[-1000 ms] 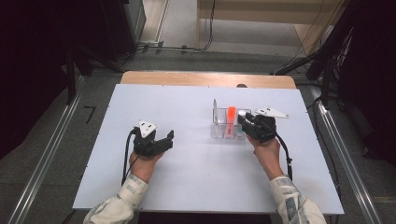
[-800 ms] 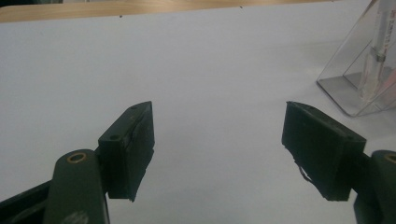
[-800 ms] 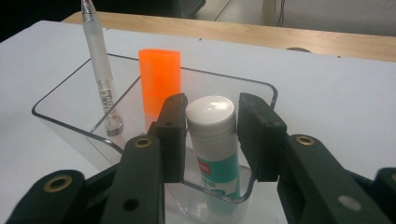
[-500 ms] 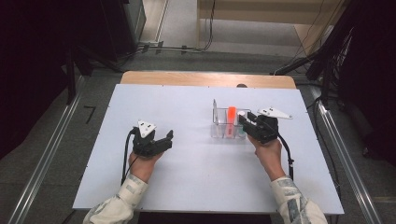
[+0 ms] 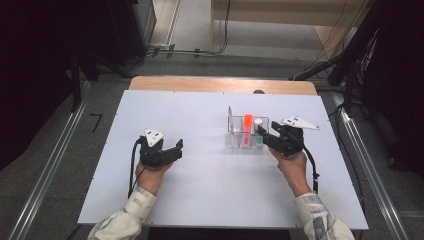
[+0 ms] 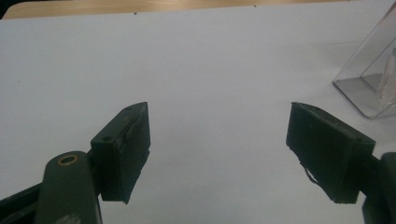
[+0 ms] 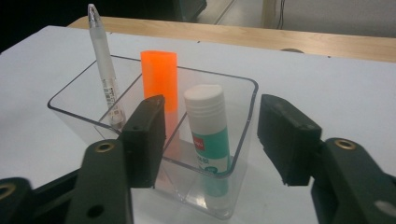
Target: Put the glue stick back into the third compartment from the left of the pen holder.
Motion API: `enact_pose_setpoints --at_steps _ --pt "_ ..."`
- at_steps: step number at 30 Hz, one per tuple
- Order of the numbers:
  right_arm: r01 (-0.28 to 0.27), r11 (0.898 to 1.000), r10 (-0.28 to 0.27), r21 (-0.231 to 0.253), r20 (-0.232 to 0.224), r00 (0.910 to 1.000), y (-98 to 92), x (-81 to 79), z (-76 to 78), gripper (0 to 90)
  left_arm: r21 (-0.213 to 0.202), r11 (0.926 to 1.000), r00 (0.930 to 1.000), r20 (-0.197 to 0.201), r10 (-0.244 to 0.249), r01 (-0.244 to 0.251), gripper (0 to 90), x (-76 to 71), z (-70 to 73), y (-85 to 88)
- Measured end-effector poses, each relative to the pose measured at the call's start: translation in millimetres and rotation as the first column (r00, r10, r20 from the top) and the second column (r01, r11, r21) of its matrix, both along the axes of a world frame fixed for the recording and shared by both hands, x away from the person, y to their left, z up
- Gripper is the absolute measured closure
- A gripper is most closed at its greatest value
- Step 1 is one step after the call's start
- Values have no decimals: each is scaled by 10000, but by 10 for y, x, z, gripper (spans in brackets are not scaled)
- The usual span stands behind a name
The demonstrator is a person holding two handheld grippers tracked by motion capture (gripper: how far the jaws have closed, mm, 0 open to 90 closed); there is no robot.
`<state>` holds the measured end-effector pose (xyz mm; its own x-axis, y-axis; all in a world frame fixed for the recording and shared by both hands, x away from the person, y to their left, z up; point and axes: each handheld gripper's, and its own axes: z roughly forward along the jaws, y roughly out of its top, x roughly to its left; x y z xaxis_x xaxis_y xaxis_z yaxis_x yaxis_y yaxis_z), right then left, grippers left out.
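Jaws of right gripper (image 7: 210, 140) wider than before

Brightness: the white table (image 5: 210, 195) is evenly and brightly lit; the surroundings fall into near black.
Shadows: soft and faint under the clear organizer (image 7: 154, 140).
Glare: mild sheen on the organizer walls.
Focus: near jaws slightly soft in both gripper views.
Colour: cool bluish cast.
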<state>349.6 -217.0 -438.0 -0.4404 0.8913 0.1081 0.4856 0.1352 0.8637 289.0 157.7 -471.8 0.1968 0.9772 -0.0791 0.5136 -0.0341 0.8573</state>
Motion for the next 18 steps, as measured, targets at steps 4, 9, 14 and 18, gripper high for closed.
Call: enact_pose_setpoints --at_steps 4,9,14,18 --pt "59 10000 -59 -14 -98 9999 -25 -18 -3 327 1 10000 10000 -26 52 -52 210 -1 -5 21" --pt "43 9999 -44 -98 -116 9999 -80 -56 -3 285 -8 9999 9999 -42 165 -165 199 -3 -10 63" --pt "-11 9998 9 -183 -143 9999 -122 -101 -11 266 -76 9997 9997 -71 248 -248 189 -3 -13 75" --pt "8 9998 -11 -211 -122 9999 -153 -139 -8 265 -36 9997 9996 -80 253 -253 188 -9 -11 75"
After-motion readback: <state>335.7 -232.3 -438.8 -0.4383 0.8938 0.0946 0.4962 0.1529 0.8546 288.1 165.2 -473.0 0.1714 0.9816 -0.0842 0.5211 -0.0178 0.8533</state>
